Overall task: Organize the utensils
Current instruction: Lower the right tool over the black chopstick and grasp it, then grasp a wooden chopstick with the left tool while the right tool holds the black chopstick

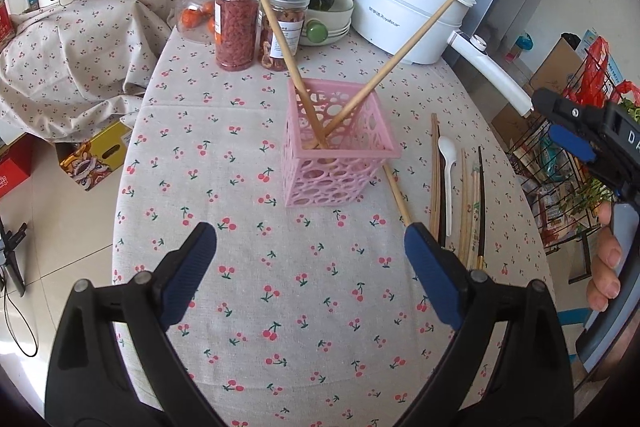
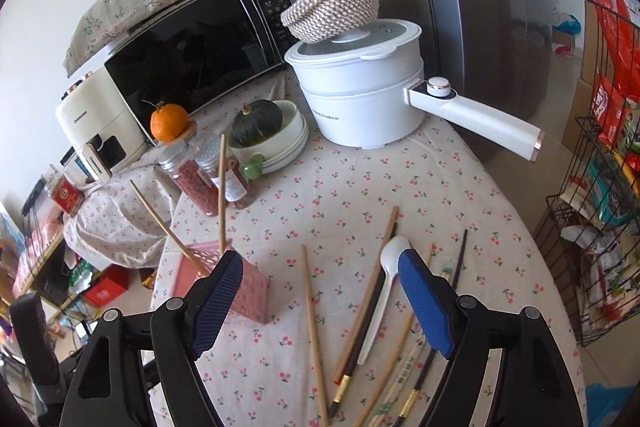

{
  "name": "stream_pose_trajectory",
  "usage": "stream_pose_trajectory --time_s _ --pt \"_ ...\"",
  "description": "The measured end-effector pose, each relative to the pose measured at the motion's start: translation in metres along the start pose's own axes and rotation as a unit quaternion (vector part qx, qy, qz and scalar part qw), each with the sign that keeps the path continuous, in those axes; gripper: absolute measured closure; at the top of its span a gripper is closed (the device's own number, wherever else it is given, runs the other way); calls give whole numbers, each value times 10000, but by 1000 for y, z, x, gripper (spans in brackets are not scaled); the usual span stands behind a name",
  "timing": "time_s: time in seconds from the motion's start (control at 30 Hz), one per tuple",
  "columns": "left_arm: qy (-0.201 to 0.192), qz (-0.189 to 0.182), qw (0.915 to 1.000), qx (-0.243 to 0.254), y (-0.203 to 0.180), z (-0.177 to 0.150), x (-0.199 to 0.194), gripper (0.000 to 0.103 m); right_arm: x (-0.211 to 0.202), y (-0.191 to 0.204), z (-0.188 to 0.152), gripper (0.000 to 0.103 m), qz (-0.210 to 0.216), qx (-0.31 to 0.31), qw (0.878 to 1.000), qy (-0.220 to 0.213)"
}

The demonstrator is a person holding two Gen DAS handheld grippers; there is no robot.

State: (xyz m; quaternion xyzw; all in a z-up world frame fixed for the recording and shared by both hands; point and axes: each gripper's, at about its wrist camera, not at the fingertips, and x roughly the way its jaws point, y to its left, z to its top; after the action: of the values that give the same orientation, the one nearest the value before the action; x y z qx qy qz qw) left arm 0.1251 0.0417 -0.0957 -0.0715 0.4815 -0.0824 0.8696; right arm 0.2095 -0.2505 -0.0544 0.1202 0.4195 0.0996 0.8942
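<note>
Gathering: loose chopsticks (image 2: 314, 323) and white spoon (image 2: 382, 291) lie on the cloth at the pink basket's (image 1: 340, 163) three o'clock; two sticks already stand inside
Left gripper (image 1: 310, 267): spread, empty
Right gripper (image 2: 320, 303): spread, empty, above the pile
Advice: pinch one stick mid-length, tip it upright, lower at the basket's centre

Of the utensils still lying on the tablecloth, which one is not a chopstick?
The white plastic spoon. It lies among the loose chopsticks to the right of the pink basket, and alone has a rounded bowl.
</note>
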Motion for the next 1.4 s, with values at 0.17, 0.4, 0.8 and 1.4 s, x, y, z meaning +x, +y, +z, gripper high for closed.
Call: stream_pose_trajectory --time_s 0.17,0.4,0.8,1.4 --pt "218 -109 9997 -22 -6 -6 8 8 13 -28 -13 21 -450 8 9977 505" --pt "442 -101 9990 60 -17 -10 19 8 46 -68 -28 21 -935 248 9865 1320" --pt "624 -96 9979 119 -22 -14 29 8 105 -116 -39 22 -1872 345 9607 2020" --pt "614 -17 9961 641 -44 -23 25 8 119 -110 -37 91 -1659 252 9628 2118"
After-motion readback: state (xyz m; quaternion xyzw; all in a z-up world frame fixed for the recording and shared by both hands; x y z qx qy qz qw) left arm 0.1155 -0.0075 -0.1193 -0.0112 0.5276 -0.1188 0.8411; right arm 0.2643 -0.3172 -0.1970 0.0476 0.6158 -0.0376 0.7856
